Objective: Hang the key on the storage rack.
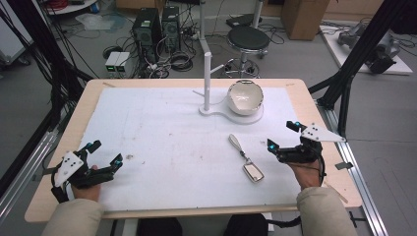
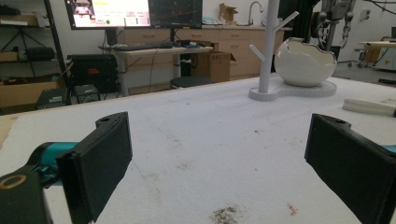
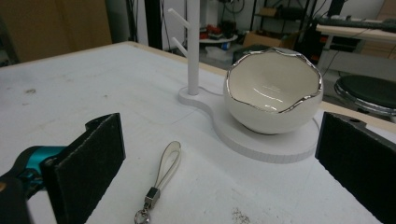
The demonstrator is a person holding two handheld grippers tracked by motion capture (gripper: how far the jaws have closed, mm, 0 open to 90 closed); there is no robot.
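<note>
Two grippers — left (image 1: 105,152) and right (image 1: 282,135) — fingers wide, egg-shaped bowl (image 3: 274,91) empty on white stand (image 3: 266,140), key strap (image 1: 246,157) nearby.

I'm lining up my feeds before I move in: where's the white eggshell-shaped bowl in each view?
High view: bowl at top centre, on the white stand base.
Left gripper view: bowl at upper right, far across the table.
Right gripper view: bowl right of centre, close.
Shared landmark: the white branched post beside it.
</note>
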